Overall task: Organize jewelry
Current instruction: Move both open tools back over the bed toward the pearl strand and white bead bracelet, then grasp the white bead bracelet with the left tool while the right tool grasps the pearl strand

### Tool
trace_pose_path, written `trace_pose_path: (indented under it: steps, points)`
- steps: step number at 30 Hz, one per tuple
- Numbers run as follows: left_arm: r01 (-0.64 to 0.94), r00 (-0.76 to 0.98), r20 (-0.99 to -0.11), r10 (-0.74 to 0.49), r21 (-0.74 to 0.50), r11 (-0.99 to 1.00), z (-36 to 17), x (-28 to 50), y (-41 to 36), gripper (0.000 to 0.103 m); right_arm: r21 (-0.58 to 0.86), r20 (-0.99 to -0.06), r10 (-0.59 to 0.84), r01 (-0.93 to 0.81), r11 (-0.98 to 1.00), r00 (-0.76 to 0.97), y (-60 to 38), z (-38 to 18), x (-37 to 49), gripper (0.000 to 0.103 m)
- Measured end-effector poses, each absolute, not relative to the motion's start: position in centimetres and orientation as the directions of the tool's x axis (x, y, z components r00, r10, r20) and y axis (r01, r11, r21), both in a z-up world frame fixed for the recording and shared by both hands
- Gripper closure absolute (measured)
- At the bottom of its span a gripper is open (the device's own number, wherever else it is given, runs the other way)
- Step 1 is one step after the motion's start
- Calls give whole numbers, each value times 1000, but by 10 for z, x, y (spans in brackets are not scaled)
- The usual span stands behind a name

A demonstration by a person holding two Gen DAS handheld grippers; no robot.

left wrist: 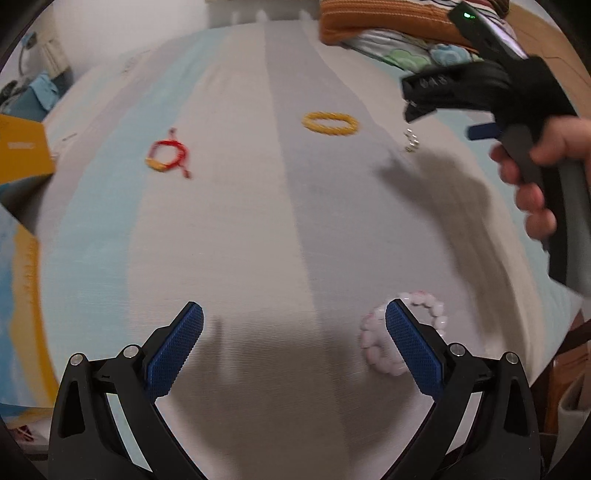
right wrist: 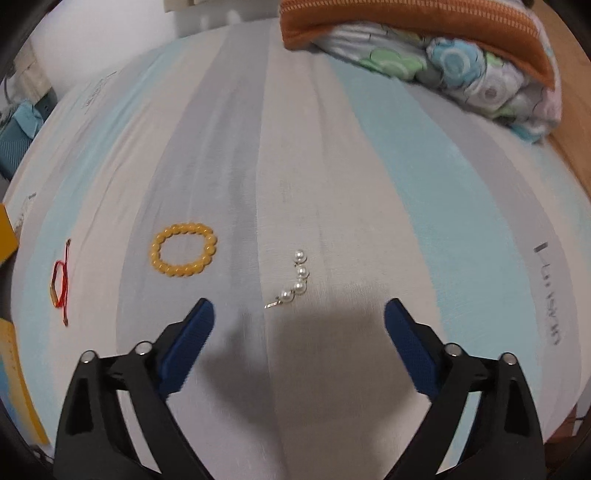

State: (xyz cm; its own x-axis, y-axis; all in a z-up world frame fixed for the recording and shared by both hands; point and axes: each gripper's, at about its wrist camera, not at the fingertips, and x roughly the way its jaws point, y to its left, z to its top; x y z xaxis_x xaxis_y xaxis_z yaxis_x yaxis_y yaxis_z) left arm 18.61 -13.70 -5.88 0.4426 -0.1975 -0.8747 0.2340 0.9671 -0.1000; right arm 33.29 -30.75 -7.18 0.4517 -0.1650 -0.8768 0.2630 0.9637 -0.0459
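Several jewelry pieces lie on a striped bedsheet point(left wrist: 229, 229). In the left wrist view, a pink bead bracelet point(left wrist: 428, 306) lies partly behind my left gripper's right finger; a yellow bead bracelet point(left wrist: 330, 123) and a red cord bracelet point(left wrist: 168, 157) lie farther off. My left gripper point(left wrist: 294, 317) is open and empty. In the right wrist view, a pearl piece point(right wrist: 295, 282) lies just ahead of my right gripper point(right wrist: 299, 314), which is open and empty. The yellow bracelet point(right wrist: 183, 254) and the red bracelet point(right wrist: 61, 284) lie to its left. The right gripper also shows in the left wrist view point(left wrist: 443, 107), above the pearl piece point(left wrist: 412, 140).
A folded floral quilt point(right wrist: 480, 74) with an orange pillow point(right wrist: 406, 26) on it sits at the far right of the bed. A yellow box point(left wrist: 22, 151) stands at the left edge. A wooden floor lies past the right edge of the bed.
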Motion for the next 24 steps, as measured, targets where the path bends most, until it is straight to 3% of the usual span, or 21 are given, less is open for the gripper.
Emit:
trace_pose_path:
  steps: [17,24]
  points:
    - [283,436,-886,-162,-36,958,-102,190,-161,7,-27,-919,-133,278,960,372,-320,-114,370,51]
    - [309,429,-883,-191,-55,950,-98,181,-153,41,-43,-920,-147,281,959,362,-322,-112,368,77]
